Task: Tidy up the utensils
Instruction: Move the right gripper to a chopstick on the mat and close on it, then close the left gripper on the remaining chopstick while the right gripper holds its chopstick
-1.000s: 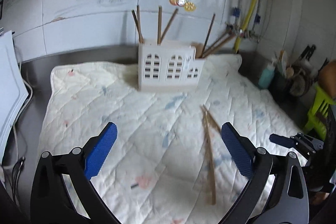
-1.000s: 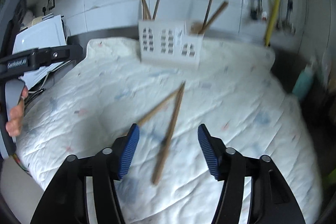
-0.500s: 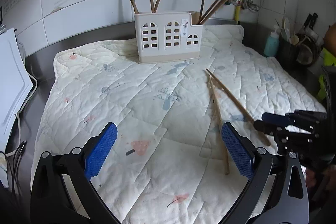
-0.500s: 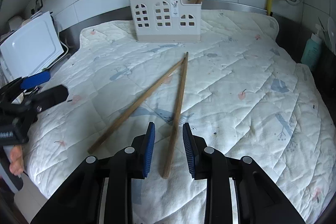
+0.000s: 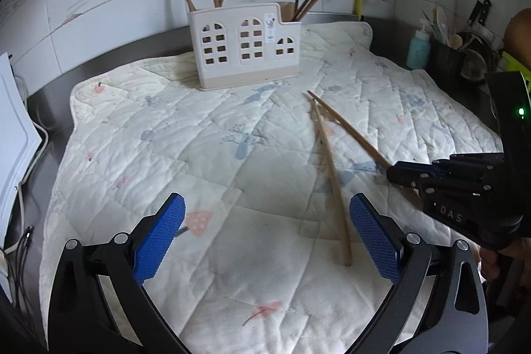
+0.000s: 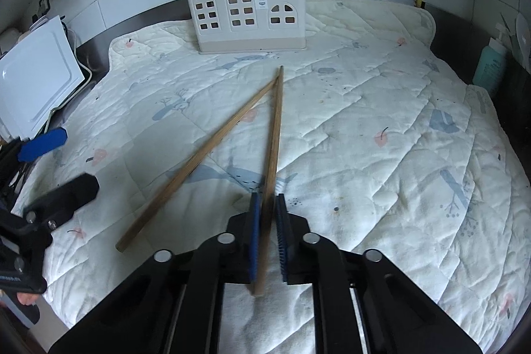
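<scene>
**Onlooker 1:** Quilted cloth, white with faded prints, covers the counter; call it the mat (image 6: 381,108). At its far edge stands the cream utensil holder (image 6: 247,10), windowed like a house front, with several wooden sticks upright in its compartments.

**Onlooker 2:** And the loose items?

**Onlooker 1:** Two brown wooden chopsticks lie mid-mat, well short of the holder, far tips touching to form a narrow V. The right chopstick (image 6: 273,135) runs toward the right gripper (image 6: 267,238), whose blue pads sit nearly closed around its near end. Whether they are actually pinching it, I cannot tell. The left chopstick (image 6: 199,160) lies free, angled toward the left gripper (image 5: 265,241), which hovers above the mat with its fingers spread wide and nothing between them.

**Onlooker 2:** Failure modes?

**Onlooker 1:** My judgement: the hold is at the extreme end of a long, thin stick, so on lifting it may pivot or droop between the pads. The touching tips could drag the free stick along. A tilted stick may also strike the holder's rim instead of entering a compartment.
</scene>
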`<state>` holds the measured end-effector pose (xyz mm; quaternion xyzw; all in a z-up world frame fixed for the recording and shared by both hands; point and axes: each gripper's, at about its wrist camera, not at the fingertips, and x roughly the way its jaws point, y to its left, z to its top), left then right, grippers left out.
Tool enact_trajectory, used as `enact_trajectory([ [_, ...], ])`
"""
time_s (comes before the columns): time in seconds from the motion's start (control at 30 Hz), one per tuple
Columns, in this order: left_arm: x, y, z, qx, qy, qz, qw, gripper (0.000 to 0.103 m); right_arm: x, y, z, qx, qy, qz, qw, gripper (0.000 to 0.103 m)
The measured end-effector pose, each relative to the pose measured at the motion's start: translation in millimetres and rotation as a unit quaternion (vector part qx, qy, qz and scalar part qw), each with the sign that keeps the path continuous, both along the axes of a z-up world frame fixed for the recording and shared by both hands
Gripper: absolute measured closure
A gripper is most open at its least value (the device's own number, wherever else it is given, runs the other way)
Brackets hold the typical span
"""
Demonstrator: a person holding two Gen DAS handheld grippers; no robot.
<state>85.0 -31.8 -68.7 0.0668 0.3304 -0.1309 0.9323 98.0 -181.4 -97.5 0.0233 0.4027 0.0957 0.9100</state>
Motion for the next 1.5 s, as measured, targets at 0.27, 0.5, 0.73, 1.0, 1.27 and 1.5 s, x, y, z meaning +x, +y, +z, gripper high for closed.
enact_trajectory([
  [0.27, -1, -16, -7, -0.004, 0.011, -0.022, 0.9997, 0.005, -6, -13, 3, -0.002, -0.008, -0.011, 1.0, 0.096],
  [0.5, 6, -19, -11, -0.041, 0.032, -0.027, 0.9983, 0.006, -12, -29, 4, 0.007, -0.015, -0.021, 1.0, 0.096],
  [0.73, 11, -27, -14, -0.045, 0.043, -0.038, 0.9974, 0.006, -17, -39, 1, 0.026, -0.012, -0.021, 0.999, 0.096],
  [1.0, 22, -30, -22, -0.072, 0.081, -0.051, 0.9928, 0.009, -19, -47, -4, 0.041, -0.009, -0.018, 0.999, 0.096],
  [1.27, 27, -24, -33, -0.091, 0.1, -0.052, 0.9894, 0.008, -20, -51, -5, 0.051, -0.013, -0.016, 0.999, 0.096],
  [1.5, 28, -17, -32, -0.107, 0.101, -0.048, 0.9879, 0.013, -20, -53, -5, 0.057, -0.014, -0.015, 0.998, 0.096],
])
